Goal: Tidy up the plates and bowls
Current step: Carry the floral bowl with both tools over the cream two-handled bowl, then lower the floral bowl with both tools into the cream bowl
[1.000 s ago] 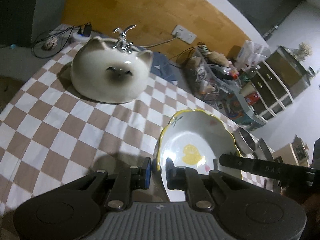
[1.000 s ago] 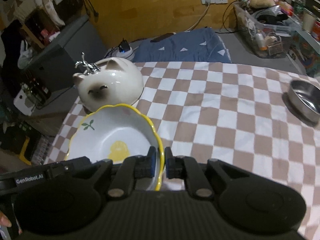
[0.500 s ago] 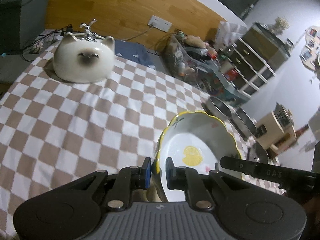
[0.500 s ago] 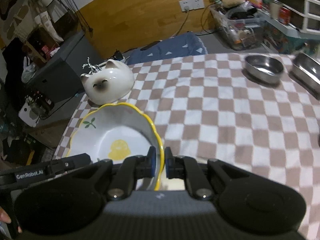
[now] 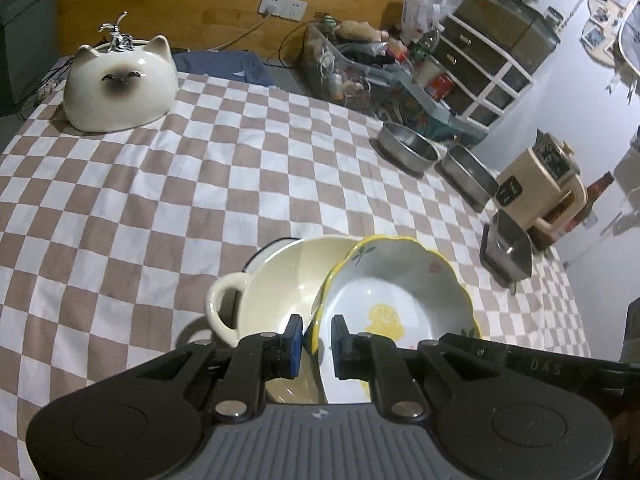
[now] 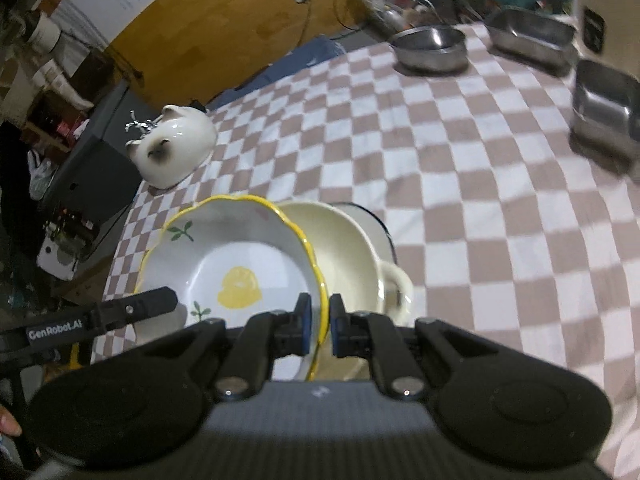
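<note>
Left gripper (image 5: 316, 338) and right gripper (image 6: 319, 325) jaws both clamp opposite rims of the white scalloped yellow-rimmed bowl (image 5: 394, 300), held above the cream handled ceramic bowl (image 5: 276, 280) on the checkered surface (image 5: 160, 184).

Dim indoor light leaves both fisheye views murky, corners falling to black and straight edges bowing outward. Soft glare glints inside the yellow-rimmed bowl (image 5: 394, 300). The right wrist view smears with motion blur, worst at the steel dishes (image 6: 430, 46); the checked cloth (image 5: 200, 184) stays sharper.
</note>
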A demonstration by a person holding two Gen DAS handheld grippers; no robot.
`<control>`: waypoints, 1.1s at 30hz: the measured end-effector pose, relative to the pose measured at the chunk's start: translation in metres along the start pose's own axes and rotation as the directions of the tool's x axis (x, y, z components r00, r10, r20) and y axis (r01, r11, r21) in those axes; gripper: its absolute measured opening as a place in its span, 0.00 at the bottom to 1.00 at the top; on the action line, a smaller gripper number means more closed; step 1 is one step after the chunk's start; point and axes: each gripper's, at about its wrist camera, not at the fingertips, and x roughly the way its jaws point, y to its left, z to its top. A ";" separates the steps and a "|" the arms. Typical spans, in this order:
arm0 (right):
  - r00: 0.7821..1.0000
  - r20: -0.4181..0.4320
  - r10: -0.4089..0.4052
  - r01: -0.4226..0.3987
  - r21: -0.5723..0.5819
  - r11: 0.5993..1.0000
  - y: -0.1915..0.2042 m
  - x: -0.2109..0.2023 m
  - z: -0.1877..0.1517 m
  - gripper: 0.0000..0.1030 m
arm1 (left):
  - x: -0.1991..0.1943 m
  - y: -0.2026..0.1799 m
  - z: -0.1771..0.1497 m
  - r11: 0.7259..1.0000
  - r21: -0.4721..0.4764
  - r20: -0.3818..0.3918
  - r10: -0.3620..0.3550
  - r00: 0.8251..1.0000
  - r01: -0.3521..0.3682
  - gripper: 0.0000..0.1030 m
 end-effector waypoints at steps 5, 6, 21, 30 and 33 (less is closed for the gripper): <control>1.000 0.000 0.008 -0.008 0.024 1.000 -0.006 0.005 -0.003 0.11 | 0.009 -0.004 0.003 1.000 0.005 -0.008 0.027 1.000 -0.027 0.14; 1.000 -0.001 0.008 -0.008 0.020 1.000 -0.005 0.006 -0.002 0.11 | 0.011 -0.004 0.003 0.999 0.008 -0.009 0.033 0.999 -0.033 0.14; 0.998 -0.058 -0.012 0.010 -0.038 0.999 0.000 0.024 0.008 0.11 | 0.047 0.014 0.014 0.996 -0.037 -0.051 0.079 0.996 -0.080 0.14; 0.996 -0.080 -0.042 0.040 -0.028 0.999 0.001 0.036 0.011 0.11 | 0.062 0.020 0.013 0.995 -0.051 -0.080 0.084 0.993 -0.088 0.15; 0.995 -0.089 -0.045 0.043 -0.030 0.999 0.003 0.041 0.012 0.11 | 0.065 0.022 0.013 0.994 -0.058 -0.094 0.087 0.992 -0.093 0.19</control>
